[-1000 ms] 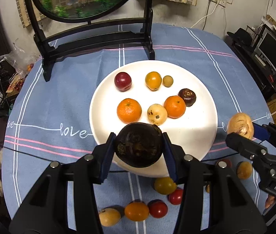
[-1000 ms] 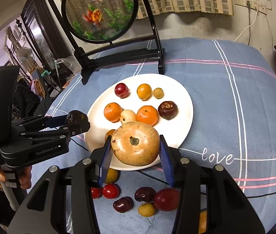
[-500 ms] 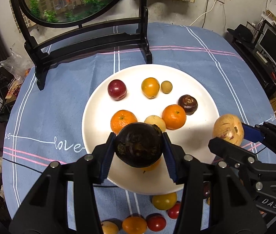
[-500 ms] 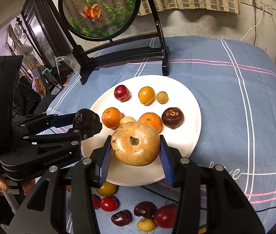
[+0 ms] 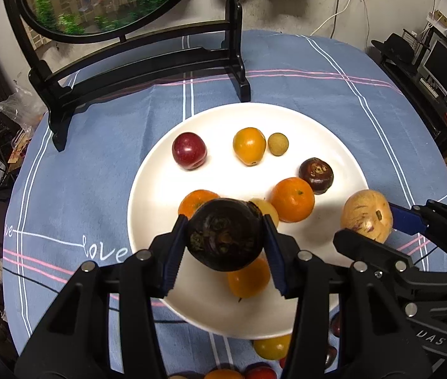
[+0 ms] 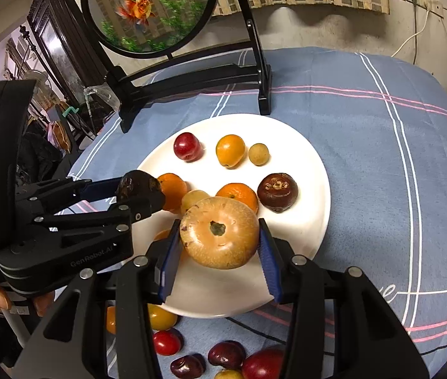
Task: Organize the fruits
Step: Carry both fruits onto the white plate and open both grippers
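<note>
I read "love" stitched in white on the blue tablecloth (image 5: 106, 252), and "GenRobot.AI" printed on the left gripper's (image 6: 143, 194) black body.

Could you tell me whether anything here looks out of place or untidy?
Yes: several small fruits lie loose on the blue tablecloth at the near edge, off the white plate where the others sit. Nothing looks spilled or damaged; each gripper holds a fruit over the plate.

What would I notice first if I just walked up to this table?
Probably the two fruits held above the white plate: a dark round fruit in the left gripper and a tan speckled fruit in the right gripper. Behind the plate stands a round goldfish picture in a black frame.
</note>
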Tool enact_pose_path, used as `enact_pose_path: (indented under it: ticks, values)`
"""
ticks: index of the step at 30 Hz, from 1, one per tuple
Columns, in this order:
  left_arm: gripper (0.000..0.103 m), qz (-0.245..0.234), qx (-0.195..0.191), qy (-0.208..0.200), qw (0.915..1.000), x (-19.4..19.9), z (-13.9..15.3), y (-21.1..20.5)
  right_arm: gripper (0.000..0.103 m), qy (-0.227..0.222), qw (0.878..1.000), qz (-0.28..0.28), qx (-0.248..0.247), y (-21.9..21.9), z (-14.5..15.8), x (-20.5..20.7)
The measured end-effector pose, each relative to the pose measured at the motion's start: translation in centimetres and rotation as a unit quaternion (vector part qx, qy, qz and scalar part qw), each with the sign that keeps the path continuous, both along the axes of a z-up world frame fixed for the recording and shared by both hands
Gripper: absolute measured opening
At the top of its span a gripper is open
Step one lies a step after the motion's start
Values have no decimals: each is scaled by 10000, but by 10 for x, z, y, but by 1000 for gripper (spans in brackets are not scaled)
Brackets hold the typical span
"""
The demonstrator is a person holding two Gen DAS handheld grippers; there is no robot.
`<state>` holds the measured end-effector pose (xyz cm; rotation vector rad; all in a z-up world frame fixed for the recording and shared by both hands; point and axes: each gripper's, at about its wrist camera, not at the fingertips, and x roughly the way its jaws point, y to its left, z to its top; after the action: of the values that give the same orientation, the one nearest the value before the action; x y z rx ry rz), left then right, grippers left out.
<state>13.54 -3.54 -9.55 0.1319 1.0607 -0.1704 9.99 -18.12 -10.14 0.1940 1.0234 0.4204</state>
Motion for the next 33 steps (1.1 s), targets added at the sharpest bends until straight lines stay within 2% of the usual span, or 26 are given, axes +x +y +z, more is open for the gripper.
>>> enact_pose_path:
  ticks: [8, 12, 18, 33]
  values:
    - [48, 45, -71, -87, 9999, -1, 3, 12, 46, -8, 10000, -34, -47, -8, -2, 0]
    - [48, 146, -44, 0, 9999, 1, -2, 21, 46, 107, 9999, -37, -98, -11, -11, -1]
    - [48, -6, -39, 5, 10000, 17, -3, 3, 46, 114, 9999, 74, -64, 2, -14, 5]
    - [49, 80, 82, 122, 9999, 49, -14, -9, 46, 62, 9999, 97, -128, 4, -17, 16]
